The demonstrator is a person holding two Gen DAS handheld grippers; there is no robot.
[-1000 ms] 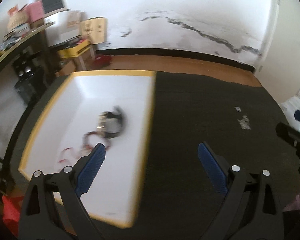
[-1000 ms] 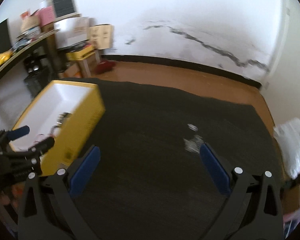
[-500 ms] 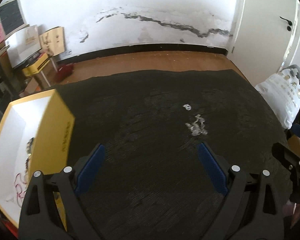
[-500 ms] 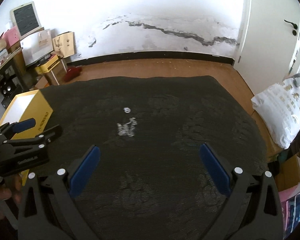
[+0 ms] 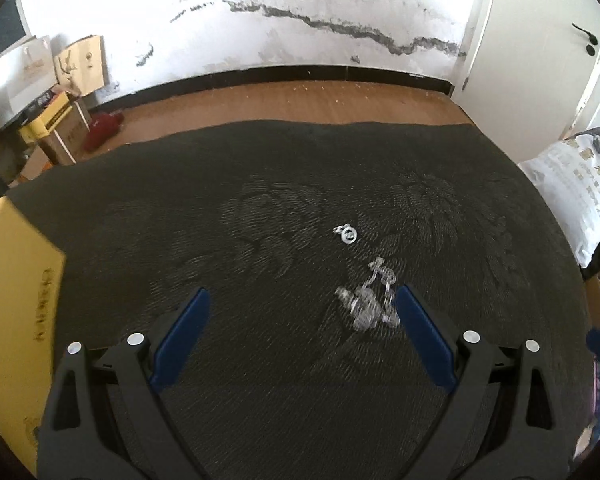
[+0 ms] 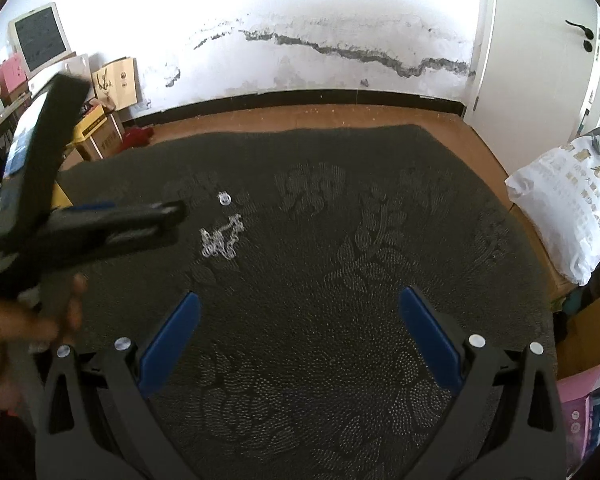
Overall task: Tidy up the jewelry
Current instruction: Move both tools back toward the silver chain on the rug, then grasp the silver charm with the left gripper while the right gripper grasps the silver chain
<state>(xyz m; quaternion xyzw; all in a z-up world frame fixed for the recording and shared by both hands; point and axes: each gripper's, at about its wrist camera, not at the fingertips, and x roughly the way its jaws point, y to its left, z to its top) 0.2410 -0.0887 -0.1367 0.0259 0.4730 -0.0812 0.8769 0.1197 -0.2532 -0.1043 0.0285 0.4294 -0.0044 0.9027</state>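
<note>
A tangled silver chain [image 5: 370,300] lies on the dark patterned cloth [image 5: 260,240], just left of my left gripper's right fingertip. A small silver ring [image 5: 347,234] rests a little beyond it. My left gripper [image 5: 300,312] is open and holds nothing. In the right wrist view the chain [image 6: 220,240] and ring [image 6: 224,199] lie at centre left, and the left gripper [image 6: 100,228] reaches in from the left, its tips close to the chain. My right gripper [image 6: 300,312] is open and empty, well to the right of the jewelry. The yellow box [image 5: 16,312] stands at the left edge.
A white printed bag [image 6: 568,208] lies off the cloth's right side. Cardboard boxes and paper bags [image 5: 56,92] stand against the cracked white wall at the back left. A person's hand [image 6: 4,332] holds the left gripper's handle. A door [image 5: 572,40] is at the right.
Both views have swung right, away from the yellow box and its white inside. The chain and ring now sit near my left gripper, which has moved in close to them.
</note>
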